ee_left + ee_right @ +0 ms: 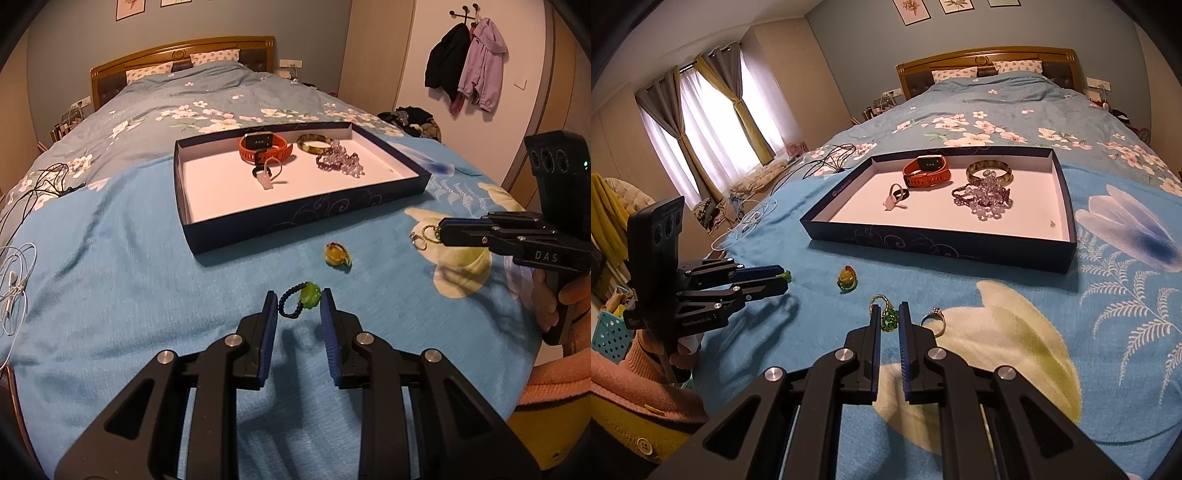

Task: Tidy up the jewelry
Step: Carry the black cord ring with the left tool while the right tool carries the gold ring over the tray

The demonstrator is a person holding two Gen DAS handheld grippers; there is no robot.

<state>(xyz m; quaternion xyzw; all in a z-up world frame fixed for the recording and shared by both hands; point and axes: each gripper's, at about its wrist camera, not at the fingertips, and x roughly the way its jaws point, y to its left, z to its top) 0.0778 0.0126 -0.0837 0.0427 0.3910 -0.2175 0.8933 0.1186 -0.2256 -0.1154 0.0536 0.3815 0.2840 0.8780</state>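
Near the foot edge of the bed [110,258], seen from the left wrist, the left hand-held gripper [299,306] stands released, its blue pads either side of a green bead ring [301,301] on a dark cord, not yet pinching it. Just beyond lies a yellow charm [337,254], and past that the dark blue tray [306,218] already holds an orange watch [264,146], a bangle [314,144], a heap of purple beads [341,160] and a small black ring with a pink tag [264,173]. At the right edge of the bed the right hand-held gripper [441,232] reaches toward a gold chain piece [428,232]. From the right wrist, the right hand-held gripper [889,317] has its jaws nearly together around a green beaded pendant [889,318] on that chain; whether they actually pinch it I cannot tell. A silver ring [933,320] lies just beside it, the yellow charm [847,278] farther left, and the left hand-held gripper [783,280] sits at the green ring. I judge the task roughly half done: four pieces are in the tray [942,243], four remain on the bed.
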